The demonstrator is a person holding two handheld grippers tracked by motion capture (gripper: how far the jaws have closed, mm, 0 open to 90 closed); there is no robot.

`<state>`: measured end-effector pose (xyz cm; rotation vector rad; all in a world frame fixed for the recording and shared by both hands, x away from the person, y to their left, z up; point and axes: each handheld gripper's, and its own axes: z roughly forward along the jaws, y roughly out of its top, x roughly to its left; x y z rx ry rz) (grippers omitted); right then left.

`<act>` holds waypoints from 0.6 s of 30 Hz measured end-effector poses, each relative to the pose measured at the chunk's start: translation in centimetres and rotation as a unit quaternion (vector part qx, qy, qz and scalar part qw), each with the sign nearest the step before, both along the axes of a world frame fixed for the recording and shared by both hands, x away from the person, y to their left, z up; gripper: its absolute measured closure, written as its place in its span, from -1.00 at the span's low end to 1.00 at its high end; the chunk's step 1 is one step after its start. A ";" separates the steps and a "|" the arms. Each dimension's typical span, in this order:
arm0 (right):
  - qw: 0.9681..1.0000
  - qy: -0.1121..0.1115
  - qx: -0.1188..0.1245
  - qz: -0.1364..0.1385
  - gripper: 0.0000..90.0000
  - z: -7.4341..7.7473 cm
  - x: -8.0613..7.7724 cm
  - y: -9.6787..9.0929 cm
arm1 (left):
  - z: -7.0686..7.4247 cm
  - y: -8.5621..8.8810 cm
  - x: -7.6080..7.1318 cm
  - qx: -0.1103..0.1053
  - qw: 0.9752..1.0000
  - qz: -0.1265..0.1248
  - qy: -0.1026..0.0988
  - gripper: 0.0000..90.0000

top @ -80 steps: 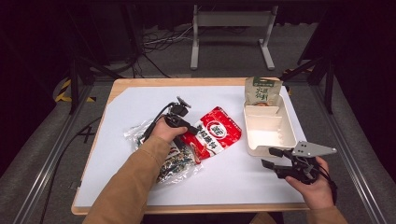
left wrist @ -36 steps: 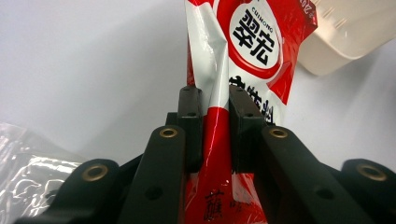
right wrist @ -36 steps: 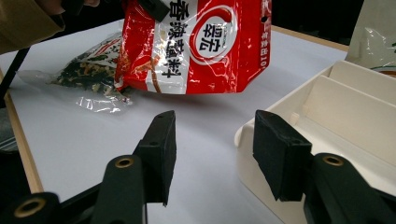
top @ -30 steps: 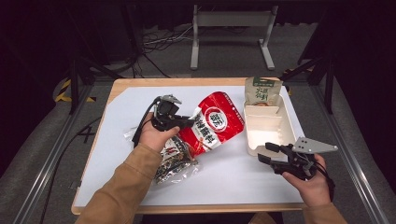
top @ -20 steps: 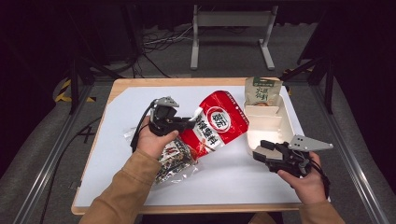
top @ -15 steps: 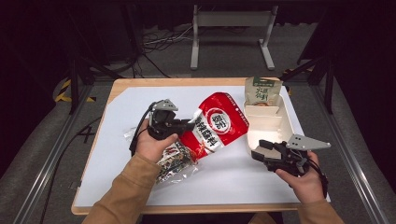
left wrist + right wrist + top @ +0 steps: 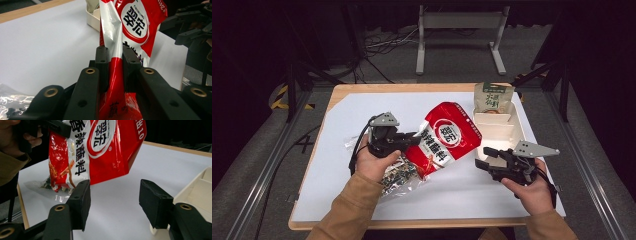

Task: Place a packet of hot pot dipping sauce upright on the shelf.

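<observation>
Left tongs [image 7: 409, 136] clamp red seasoning pouch's [image 7: 446, 141] edge, pouch lifted off table [image 7: 337, 130] ctr, tilted toward 2 o'clock. Right tongs [image 7: 484, 158] wide, nothing between, w/ white divided tray [image 7: 512, 131] at 1 o'clock. Step: carrying pouch to tray. Next: probably lower into compartment, then release.

one red pouch [image 7: 446, 141], one clear bag [image 7: 398, 175], one tray [image 7: 499, 134]

Red pouch [image 7: 135, 27]: top and bottom cut off by the frame edges in the left gripper view. Clear bag [image 7: 399, 172] half hidden under forearm and pouch, contents too small to tell. Green packet [image 7: 493, 97] print unreadable. White tray [image 7: 200, 190] cut off at right edge.
</observation>
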<state>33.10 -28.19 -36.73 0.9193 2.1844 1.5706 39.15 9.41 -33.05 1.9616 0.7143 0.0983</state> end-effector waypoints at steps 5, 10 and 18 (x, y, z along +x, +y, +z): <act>1.000 0.004 0.023 0.010 -0.01 0.1 0.8 0.6 | -0.3 -0.2 -0.1 -0.002 1.000 -0.006 0.002 0.73; 1.000 0.007 0.020 0.020 0.02 0.2 1.5 1.3 | -0.5 -0.4 -0.1 -0.006 1.000 -0.014 -0.001 0.73; 0.999 0.017 0.022 0.028 0.05 0.0 2.3 2.1 | -0.7 -0.7 -0.3 -0.008 1.000 -0.021 0.002 0.73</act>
